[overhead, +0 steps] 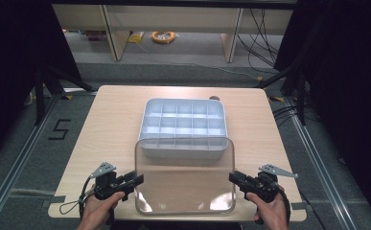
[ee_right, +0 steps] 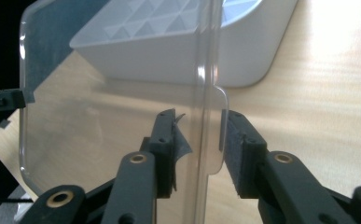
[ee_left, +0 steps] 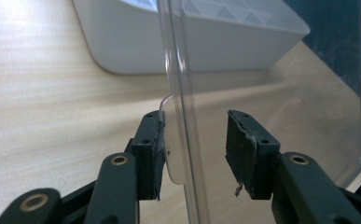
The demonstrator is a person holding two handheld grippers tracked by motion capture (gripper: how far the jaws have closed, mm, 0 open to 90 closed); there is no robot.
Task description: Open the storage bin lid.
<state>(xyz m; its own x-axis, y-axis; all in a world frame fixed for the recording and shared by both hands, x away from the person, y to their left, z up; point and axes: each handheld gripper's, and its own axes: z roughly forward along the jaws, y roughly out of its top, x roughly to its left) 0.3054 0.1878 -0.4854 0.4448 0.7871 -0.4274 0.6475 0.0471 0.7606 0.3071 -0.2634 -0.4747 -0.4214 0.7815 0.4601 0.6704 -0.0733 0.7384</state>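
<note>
While both grippers [overhead: 139, 180] [overhead: 232, 177] sit loosened around it, clear lid [overhead: 185, 189] w/ rounded corners.

The clear lid [overhead: 185, 177] is colourless and see-through, with pale glints along its rim; the table's grain shows through it. The compartment tray [overhead: 183, 125] is white to light grey, its inside split into a regular grid of small square cells. The table [overhead: 111, 124] is light beige wood with fine straight grain. The left hand-held gripper [overhead: 136, 180] and the right hand-held gripper [overhead: 234, 177] are black, each with a grey three-cornered plate on top and brass-coloured rivets on the jaw links. Beyond the table's far edge the floor [overhead: 188, 45] is grey, with a yellow-orange cable coil [overhead: 163, 36] on it. A black "5" [overhead: 59, 129] is marked on the dark grey floor off the table's left edge.
</note>
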